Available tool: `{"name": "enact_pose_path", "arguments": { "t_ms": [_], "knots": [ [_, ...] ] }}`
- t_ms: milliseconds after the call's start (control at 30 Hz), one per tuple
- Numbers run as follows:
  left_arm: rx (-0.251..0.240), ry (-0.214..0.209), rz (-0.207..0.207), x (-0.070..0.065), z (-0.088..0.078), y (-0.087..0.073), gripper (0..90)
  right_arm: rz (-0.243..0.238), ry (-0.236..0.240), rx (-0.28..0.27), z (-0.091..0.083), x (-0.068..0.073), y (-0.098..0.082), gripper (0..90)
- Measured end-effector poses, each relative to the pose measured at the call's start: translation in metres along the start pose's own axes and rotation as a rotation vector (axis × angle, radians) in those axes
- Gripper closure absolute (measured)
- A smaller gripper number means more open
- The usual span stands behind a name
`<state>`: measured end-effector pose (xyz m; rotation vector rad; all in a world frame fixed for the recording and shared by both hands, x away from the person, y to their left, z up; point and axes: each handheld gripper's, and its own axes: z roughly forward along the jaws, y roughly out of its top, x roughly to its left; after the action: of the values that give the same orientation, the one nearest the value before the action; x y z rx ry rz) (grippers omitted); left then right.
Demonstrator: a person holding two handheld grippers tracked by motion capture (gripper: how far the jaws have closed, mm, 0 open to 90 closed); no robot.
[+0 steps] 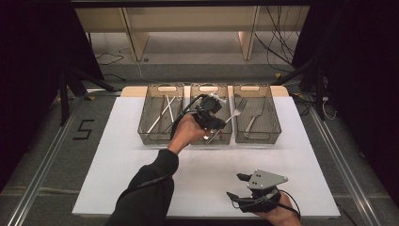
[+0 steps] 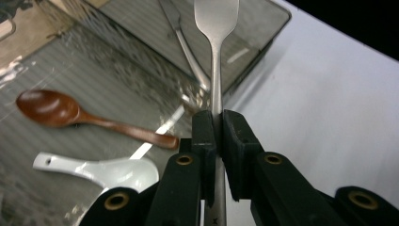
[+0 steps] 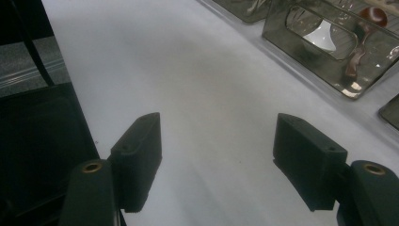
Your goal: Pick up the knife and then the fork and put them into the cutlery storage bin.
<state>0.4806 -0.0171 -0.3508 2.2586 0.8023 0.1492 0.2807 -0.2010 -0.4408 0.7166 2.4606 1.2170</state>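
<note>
My left gripper (image 1: 220, 123) hangs over the front of the middle clear bin (image 1: 210, 88), shut on the handle of a metal fork (image 1: 236, 111) whose tines point toward the right bin (image 1: 257, 136). In the left gripper view the fork (image 2: 216, 70) runs straight up from between the closed jaws of the left gripper (image 2: 217, 117). Below it in the middle bin lie a brown wooden spoon (image 2: 70, 113) and a white ceramic spoon (image 2: 103, 169). My right gripper (image 1: 237, 186) rests near the table's front edge, open, with only white tabletop between the pads of the right gripper (image 3: 219, 136).
Three clear bins stand in a row at the back of the white table (image 1: 141, 174). The left bin (image 1: 160, 89) holds several metal utensils; the right bin holds a metal utensil (image 1: 253, 120). A bin wall (image 3: 301, 40) shows far off in the right gripper view.
</note>
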Motion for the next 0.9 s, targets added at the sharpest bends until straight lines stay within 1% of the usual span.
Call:
{"name": "enact_pose_path", "arguments": {
  "t_ms": [33, 133, 267, 333, 433, 500, 600, 800, 900],
  "knots": [
    [-0.006, 0.006, -0.002, 0.0, 0.003, 0.004, 83.2, 0.0, 0.001, -0.001, 0.0, 0.0, 0.0, 33.8],
    [-0.018, -0.003, -0.01, 0.0, 0.015, 0.015, 83.2, 0.0, 0.002, -0.002, 0.0, 0.0, 0.0, 33.7],
    [-0.042, -0.006, -0.043, 0.001, 0.028, 0.029, 83.2, 0.0, 0.005, -0.001, 0.0, 0.0, -0.001, 33.7],
    [-0.047, -0.004, -0.045, 0.001, 0.034, 0.035, 83.2, -0.001, 0.003, -0.005, -0.001, 0.0, 0.0, 33.7],
    [-0.065, -0.022, -0.063, 0.001, 0.041, 0.043, 83.2, 0.004, 0.004, -0.011, -0.002, 0.0, 0.0, 33.7],
    [-0.07, -0.018, -0.063, 0.001, 0.046, 0.048, 83.2, 0.004, 0.004, -0.012, -0.002, 0.001, 0.0, 33.7],
    [-0.079, -0.014, -0.072, 0.001, 0.053, 0.053, 83.2, 0.002, 0.007, -0.013, -0.003, 0.0, 0.0, 33.7],
    [-0.094, -0.009, -0.094, 0.002, 0.064, 0.059, 83.2, 0.007, 0.005, -0.016, -0.004, -0.001, 0.0, 33.7],
    [-0.096, -0.014, -0.104, 0.002, 0.069, 0.062, 83.2, 0.004, 0.008, -0.015, -0.003, 0.0, 0.0, 33.7]
  ]
}}
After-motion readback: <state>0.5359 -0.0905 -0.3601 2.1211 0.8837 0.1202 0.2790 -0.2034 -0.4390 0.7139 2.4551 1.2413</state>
